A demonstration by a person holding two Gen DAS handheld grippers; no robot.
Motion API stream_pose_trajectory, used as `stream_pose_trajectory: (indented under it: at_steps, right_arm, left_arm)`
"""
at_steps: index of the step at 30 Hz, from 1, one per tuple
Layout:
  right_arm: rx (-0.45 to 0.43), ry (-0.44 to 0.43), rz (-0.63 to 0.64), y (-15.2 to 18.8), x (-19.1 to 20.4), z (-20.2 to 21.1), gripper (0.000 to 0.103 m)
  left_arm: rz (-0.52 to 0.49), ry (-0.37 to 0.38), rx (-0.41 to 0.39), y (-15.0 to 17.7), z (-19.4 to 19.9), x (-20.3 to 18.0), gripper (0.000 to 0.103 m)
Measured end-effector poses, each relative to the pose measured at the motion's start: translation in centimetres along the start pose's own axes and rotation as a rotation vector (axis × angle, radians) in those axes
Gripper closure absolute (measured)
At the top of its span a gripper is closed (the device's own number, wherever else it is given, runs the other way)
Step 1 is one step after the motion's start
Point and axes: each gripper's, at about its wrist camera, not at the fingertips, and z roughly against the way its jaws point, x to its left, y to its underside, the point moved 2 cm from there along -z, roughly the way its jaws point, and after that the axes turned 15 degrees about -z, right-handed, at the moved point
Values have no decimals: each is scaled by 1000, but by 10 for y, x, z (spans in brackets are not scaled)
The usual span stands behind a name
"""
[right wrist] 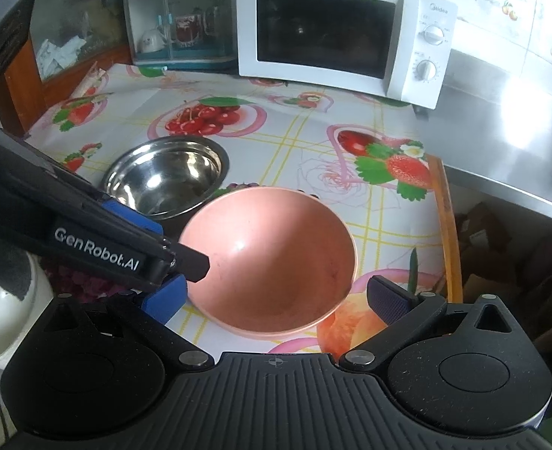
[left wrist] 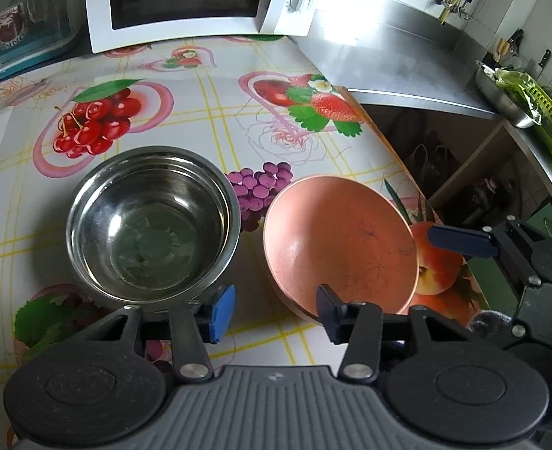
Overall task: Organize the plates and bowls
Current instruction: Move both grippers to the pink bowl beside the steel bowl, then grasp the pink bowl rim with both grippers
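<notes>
a: left wrist view: left fingers (left wrist: 272, 307) partly open, holding nothing, straddling the near rim of the round pink plastic bowl (left wrist: 339, 247) on the fruit-print desk (left wrist: 208, 112). right fingers (right wrist: 276, 296) gape wide, empty, around it.

b: probably light, stiff, slick; pinch its rim. mouth up, slightly tilted, no long axis. beyond, the round steel bowl (left wrist: 152, 221) sits upright.

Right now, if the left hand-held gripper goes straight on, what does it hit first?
Probably the near rim of the pink bowl: the left hand-held gripper already has one finger over it. Depth is unclear.
</notes>
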Motion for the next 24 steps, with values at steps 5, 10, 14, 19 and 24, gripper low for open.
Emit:
stream_pose_trajectory:
  at_steps: [5, 10, 14, 19, 24]
  right_arm:
    - [7, -25, 6, 0, 2, -4, 1]
    - [10, -26, 24, -1, 5, -6, 0]
    - [15, -28, 17, -1, 5, -6, 0]
    - [26, -56, 38, 1, 15, -1, 4]
    - [7, -48, 53, 6, 28, 6, 4]
  left_arm:
    - [3, 15, 5, -2, -7, 1, 71]
    - [3, 26, 5, -4, -11, -2, 83]
    - [1, 22, 8, -4, -10, -3, 84]
    - [-12, 54, 0, -4, 0, -9, 85]
    - [-47, 27, 3, -2, 7, -18, 84]
